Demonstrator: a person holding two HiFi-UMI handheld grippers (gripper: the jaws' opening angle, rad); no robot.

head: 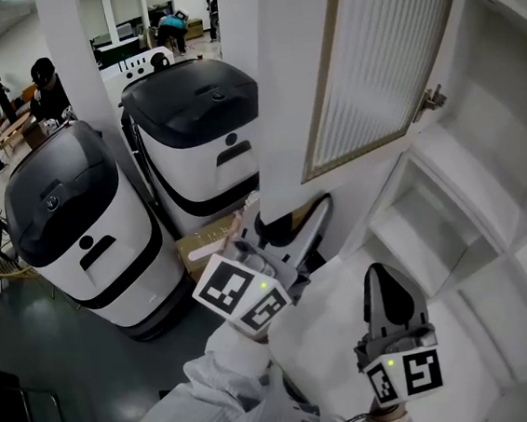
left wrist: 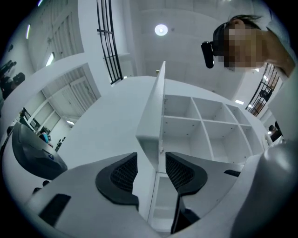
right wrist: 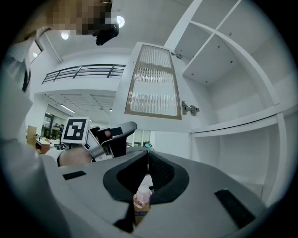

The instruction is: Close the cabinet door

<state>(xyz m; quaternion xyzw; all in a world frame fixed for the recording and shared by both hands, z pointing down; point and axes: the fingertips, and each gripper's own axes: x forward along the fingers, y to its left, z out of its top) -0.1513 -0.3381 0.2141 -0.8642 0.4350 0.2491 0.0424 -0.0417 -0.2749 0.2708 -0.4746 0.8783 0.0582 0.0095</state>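
**Door wide open, closing not yet begun**

The cabinet door (head: 366,73), with its ribbed glass panel, stands swung well out from the white cabinet (head: 490,181), nearly square to its front. None of the closing is done, and the whole swing back to the shelves is left.

The left tongs (head: 294,219) are up at the door's lower free edge. In the left gripper view the tongs (left wrist: 151,158) are spread, with the thin edge of the door (left wrist: 111,125) running up between the pads and a little daylight on each side. I'd say they straddle it rather than pinch it. The right tongs (head: 386,277) are pressed together on nothing and hang low in front of the open shelves. The right gripper view shows the tips (right wrist: 148,160) meeting, the door (right wrist: 153,81) above them and its hinge (right wrist: 190,109) at the cabinet side.

As for room, the door has to sweep toward the shelves (left wrist: 209,121). I judge that path is free of anything except the right tongs and the person's white sleeve (head: 263,383), which sit close to the opening and may need to draw back. On the door's outer side stand two big white-and-black machines (head: 88,233) and a cardboard box (head: 202,247), close by but away from the closing swing. The shelf edges and the hinge side are where a jaw could get caught.
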